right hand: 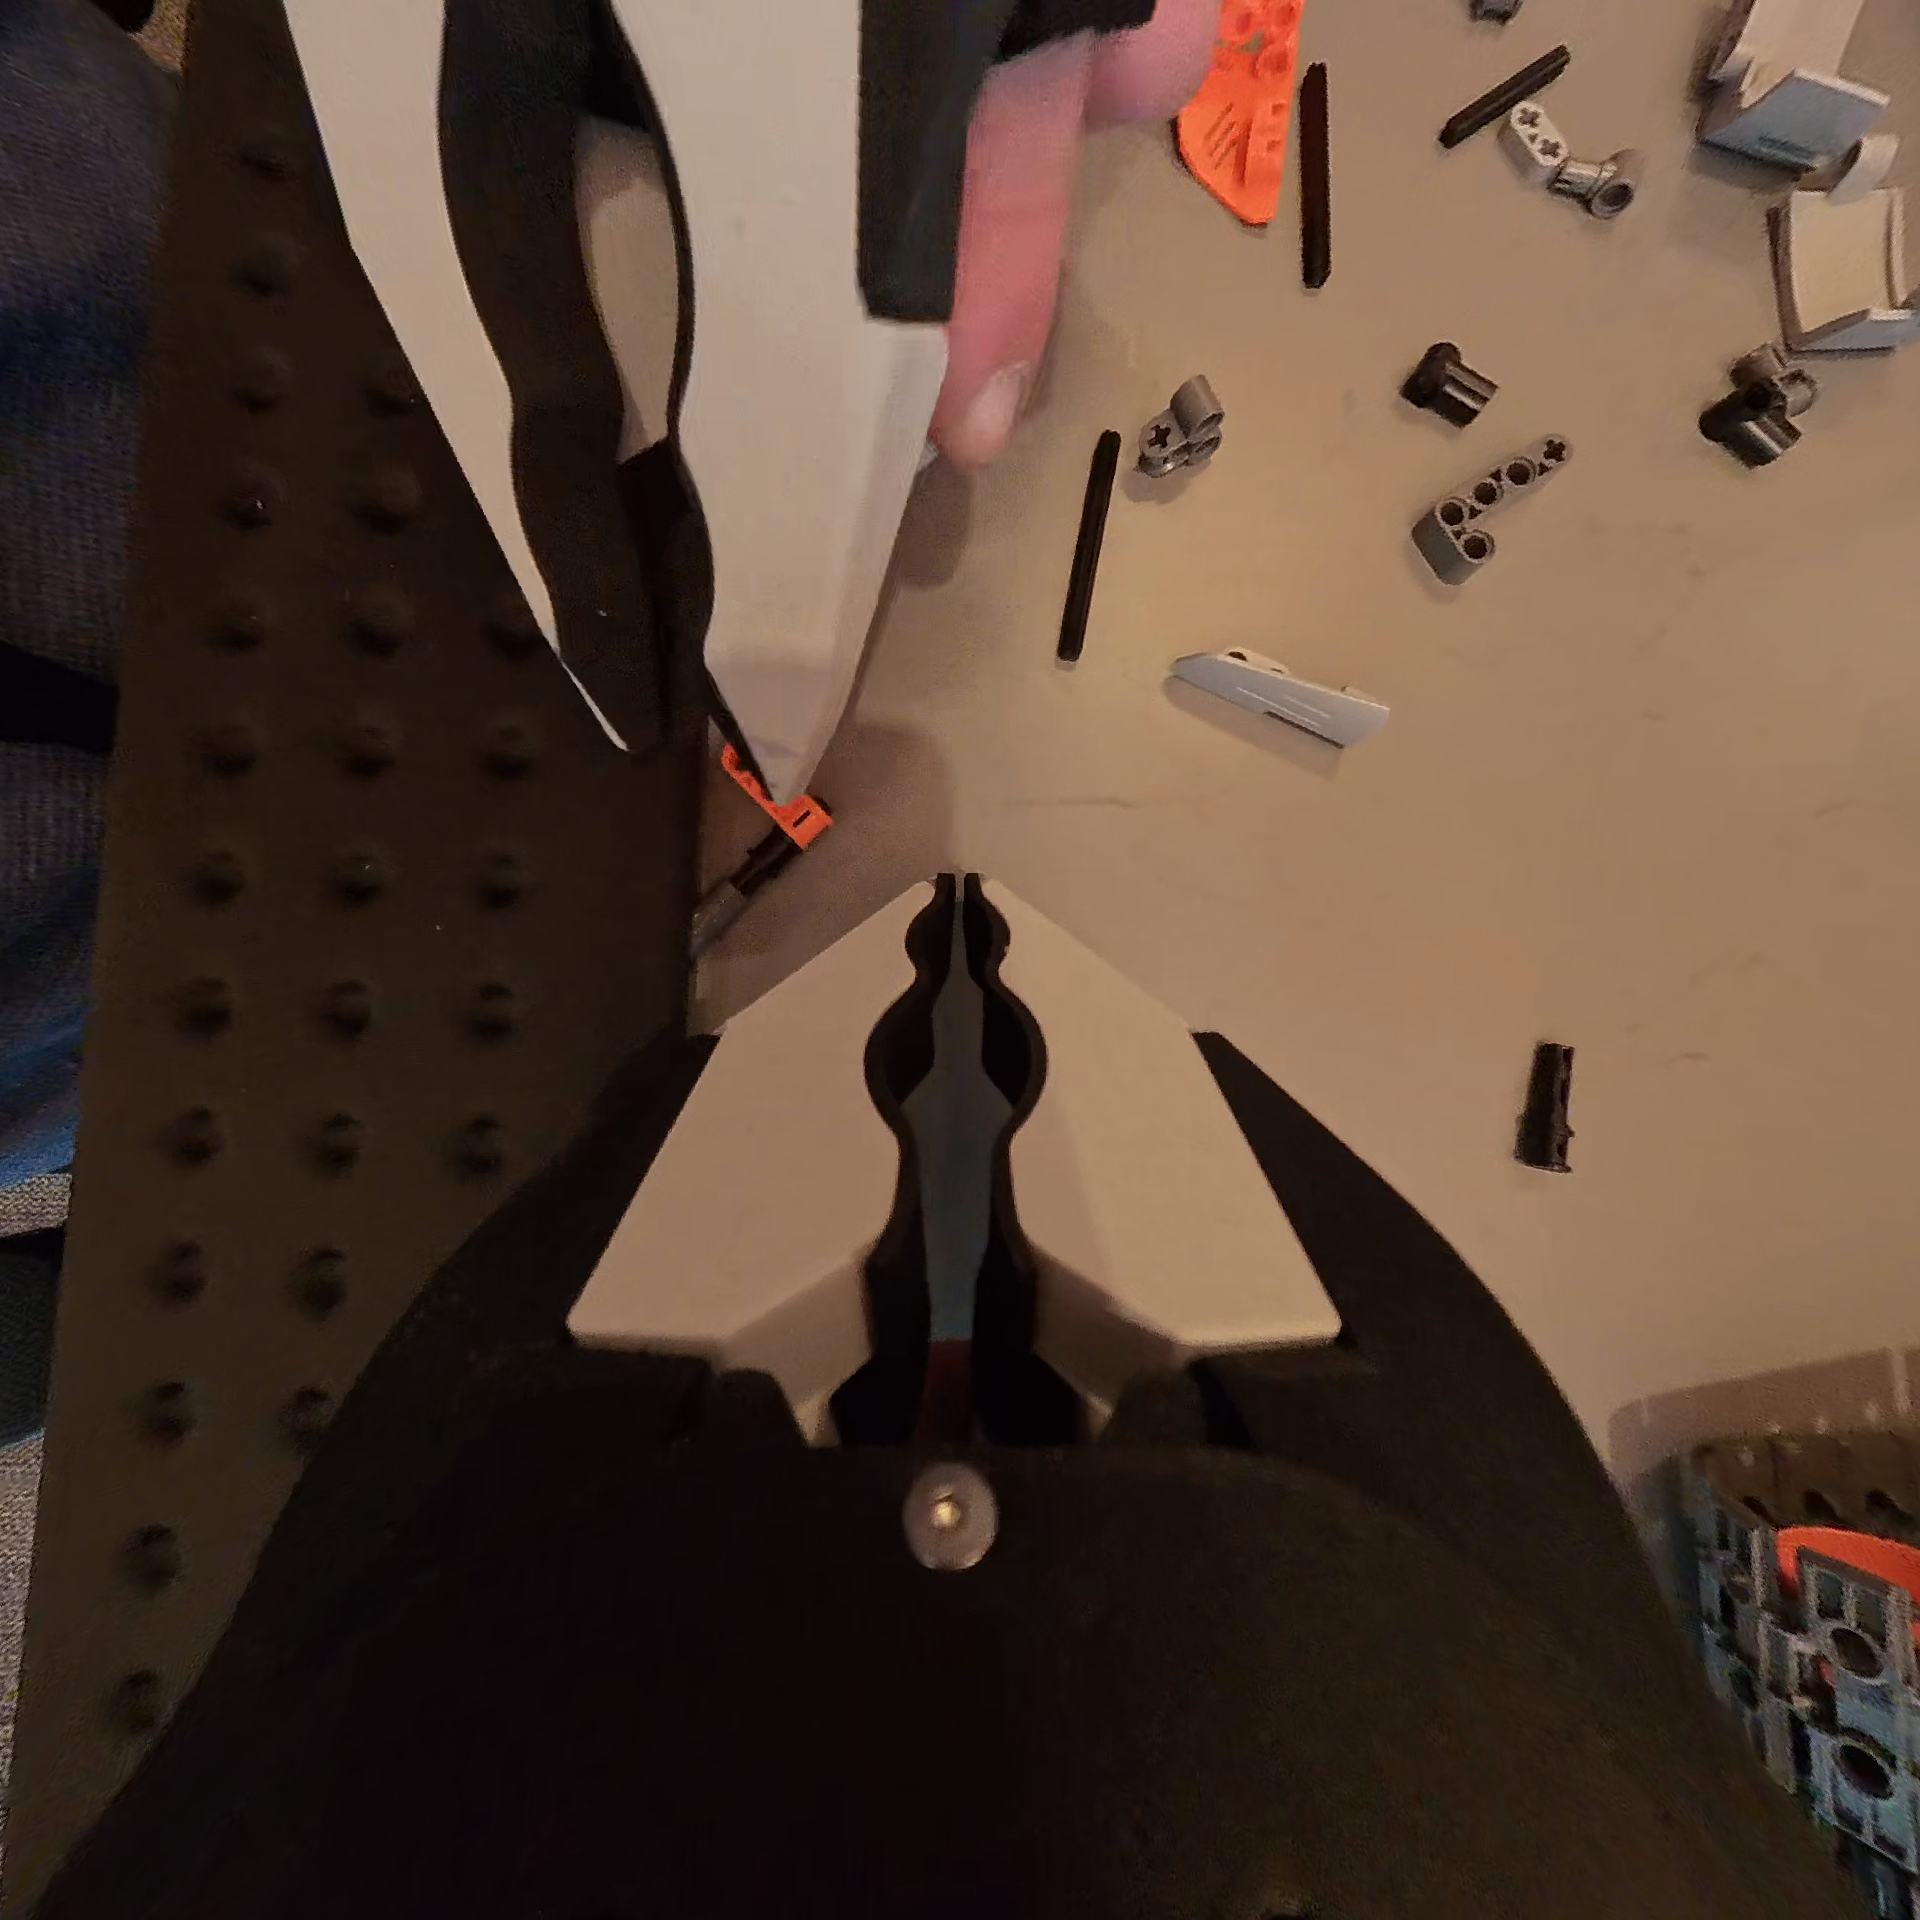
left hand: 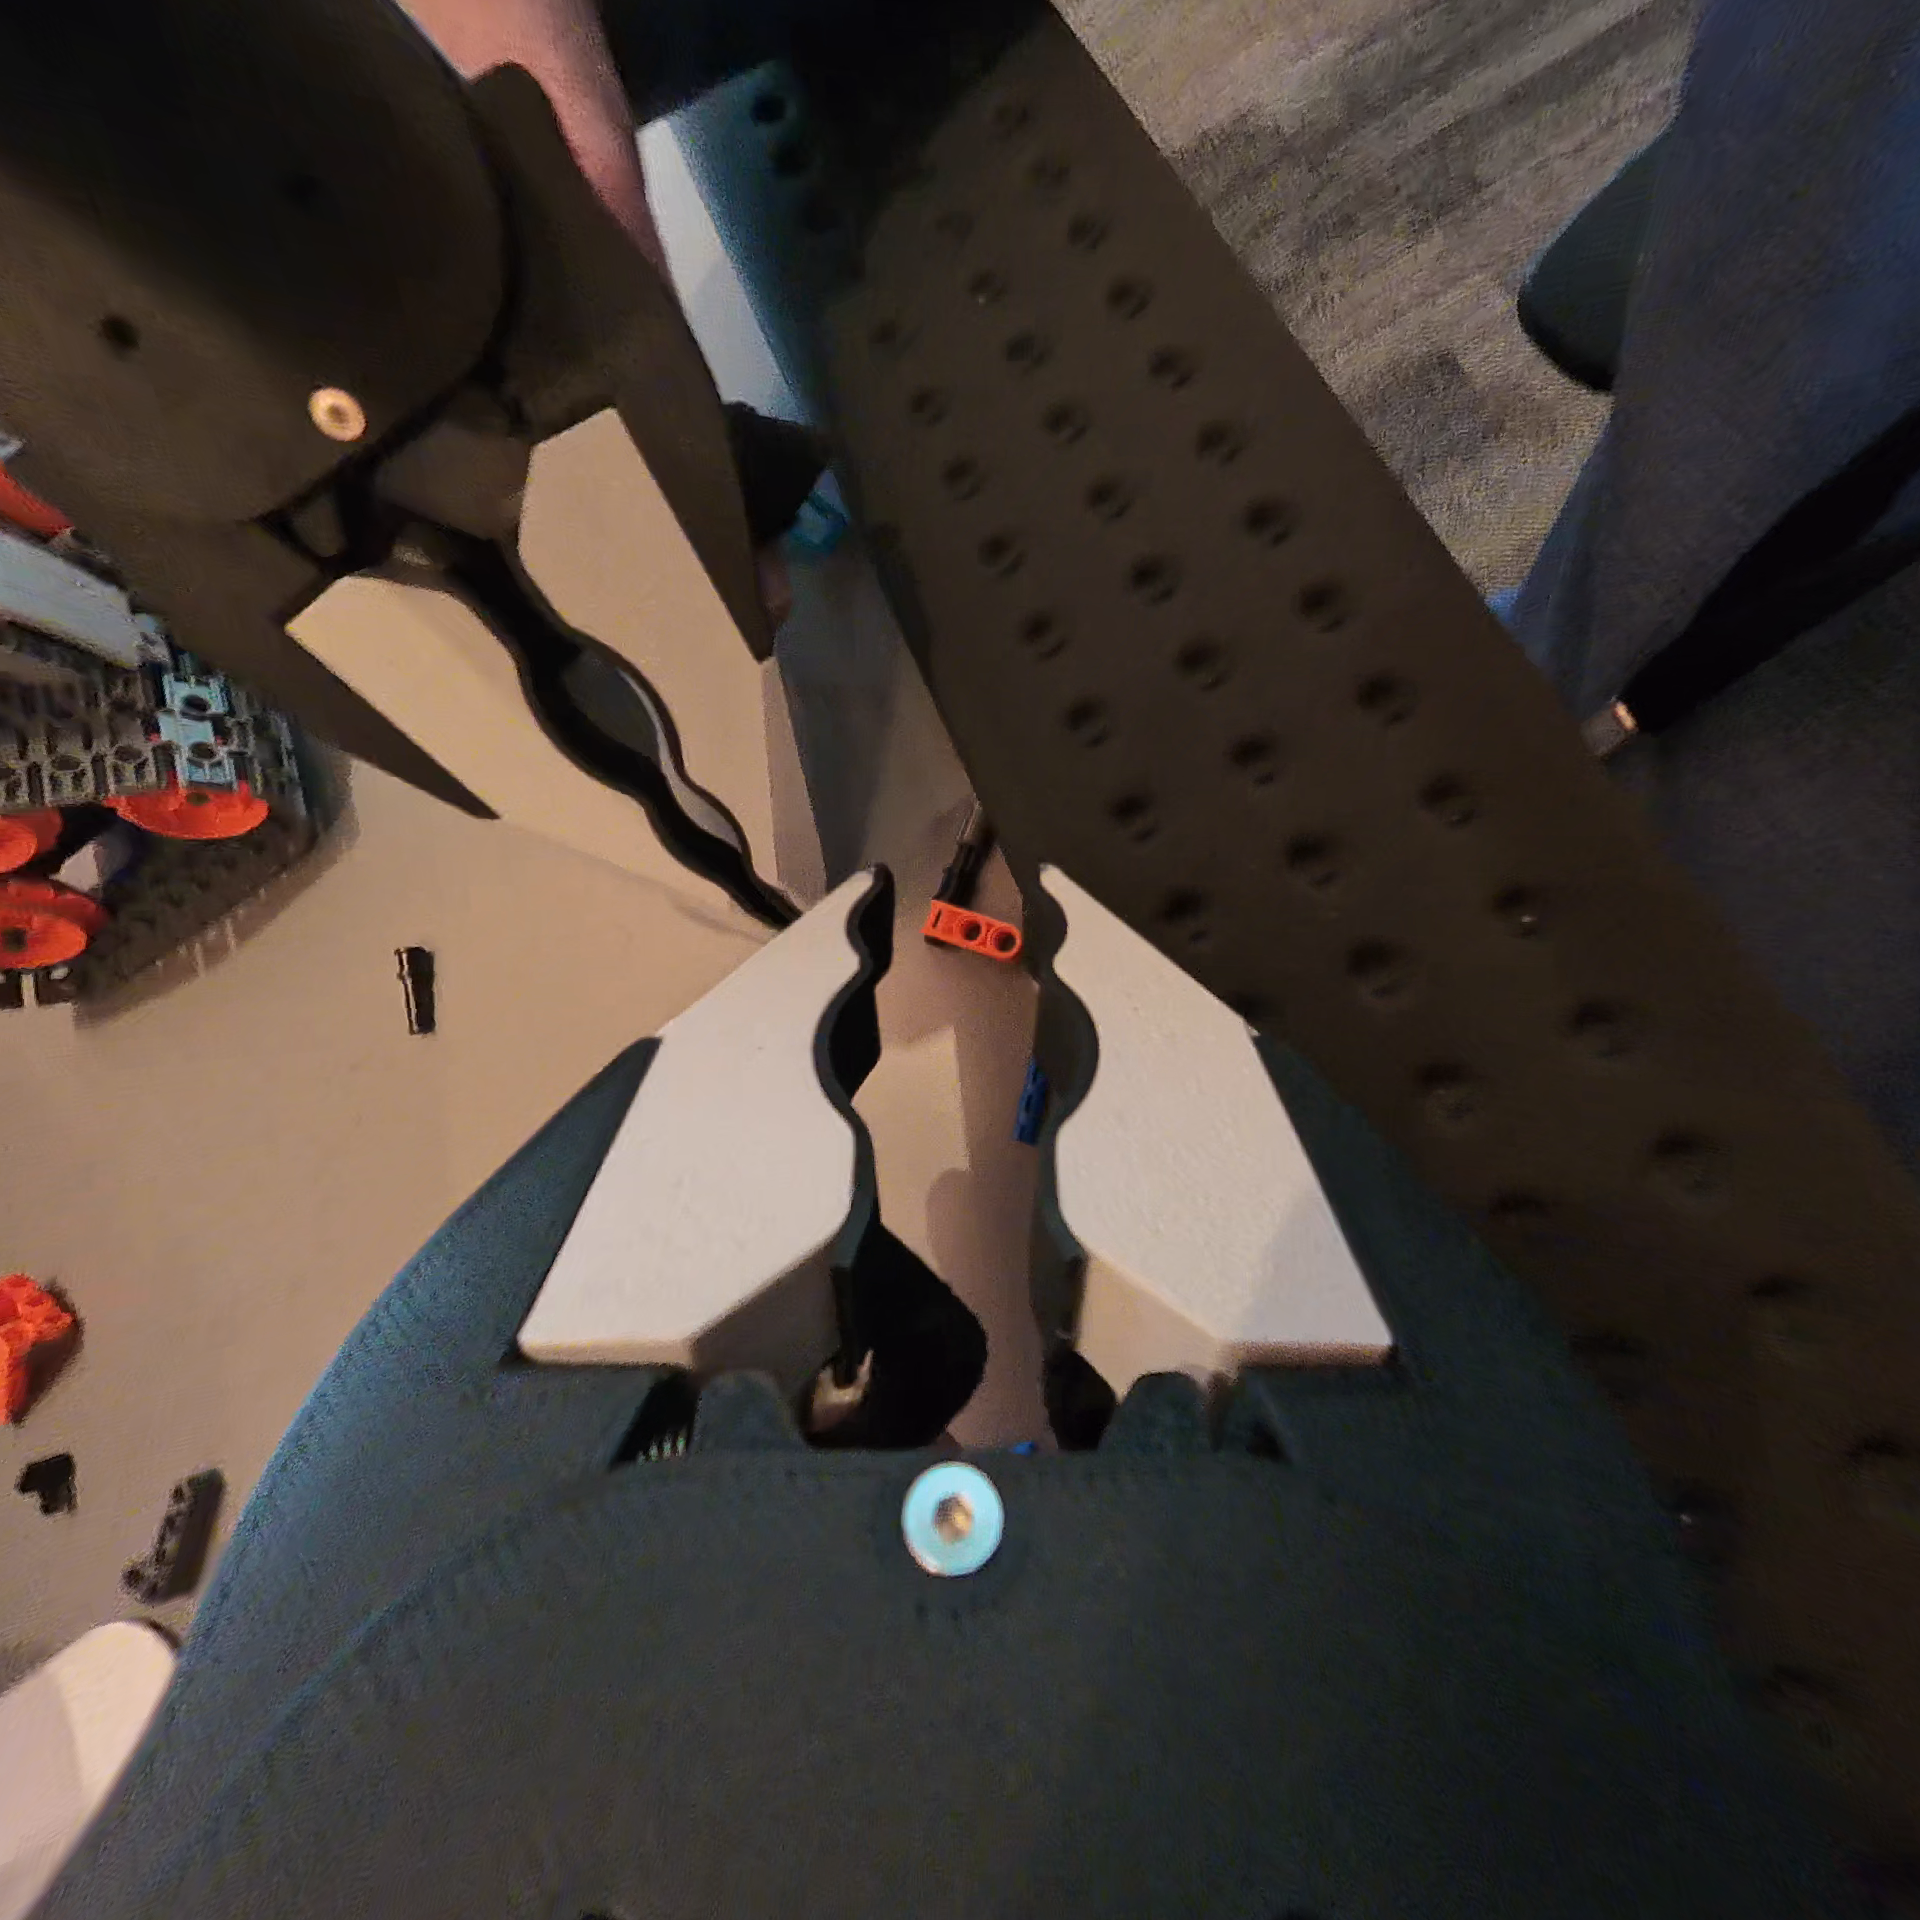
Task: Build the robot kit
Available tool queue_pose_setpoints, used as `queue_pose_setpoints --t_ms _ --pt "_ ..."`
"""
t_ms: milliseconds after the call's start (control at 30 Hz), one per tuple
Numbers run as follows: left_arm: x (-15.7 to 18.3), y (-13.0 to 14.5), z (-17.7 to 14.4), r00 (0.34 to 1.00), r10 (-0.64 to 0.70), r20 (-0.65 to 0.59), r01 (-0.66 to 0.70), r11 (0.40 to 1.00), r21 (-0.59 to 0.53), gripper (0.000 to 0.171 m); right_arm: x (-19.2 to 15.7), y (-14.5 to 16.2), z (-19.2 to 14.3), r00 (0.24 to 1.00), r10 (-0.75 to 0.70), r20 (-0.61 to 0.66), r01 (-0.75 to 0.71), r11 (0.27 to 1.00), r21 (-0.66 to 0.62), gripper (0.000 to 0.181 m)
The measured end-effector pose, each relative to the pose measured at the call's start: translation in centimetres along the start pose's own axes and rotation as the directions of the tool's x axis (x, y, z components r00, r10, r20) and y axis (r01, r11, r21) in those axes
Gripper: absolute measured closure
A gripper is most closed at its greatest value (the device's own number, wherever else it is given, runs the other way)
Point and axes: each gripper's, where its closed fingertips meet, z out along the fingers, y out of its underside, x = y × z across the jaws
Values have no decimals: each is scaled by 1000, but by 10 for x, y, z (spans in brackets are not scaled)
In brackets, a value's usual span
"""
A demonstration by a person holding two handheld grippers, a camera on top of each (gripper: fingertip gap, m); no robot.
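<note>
The left gripper [left hand: 961,904], fingers spread, hovers over a small orange beam [left hand: 972,933] at frame centre, beside the black studded baseplate [left hand: 1195,623]. The right gripper [right hand: 958,883] is pressed together, empty; loose parts lie upper right.

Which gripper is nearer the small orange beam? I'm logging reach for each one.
Left. The left gripper is open with the orange beam just past its fingertips. The right gripper, shut and empty, sits a little farther off, with the beam up and to its left.
</note>
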Motion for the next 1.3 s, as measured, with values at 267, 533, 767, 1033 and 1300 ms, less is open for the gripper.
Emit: queue_pose_setpoints --t_ms 267,533,767,1033,1300 --pt "0 13 18 989 -118 -89 112 992 -62 169 3 3 -2 1000 11 -6 -11 1000 5 181" --pt "-33 37 9 933 -313 179 332 940 -85 171 15 -1 -15 997 59 -48 -56 996 65 179" --pt "-42 41 -2 867 -402 296 430 902 -34 158 10 -5 -8 990 123 -67 -119 990 71 167" --pt "-35 46 -3 854 -457 250 481 876 -44 161 2 -1 3 986 135 -96 -132 990 38 176" --pt "-27 46 -4 820 -541 187 555 831 -29 157 3 -1 3 985 128 -120 -123 991 47 178"
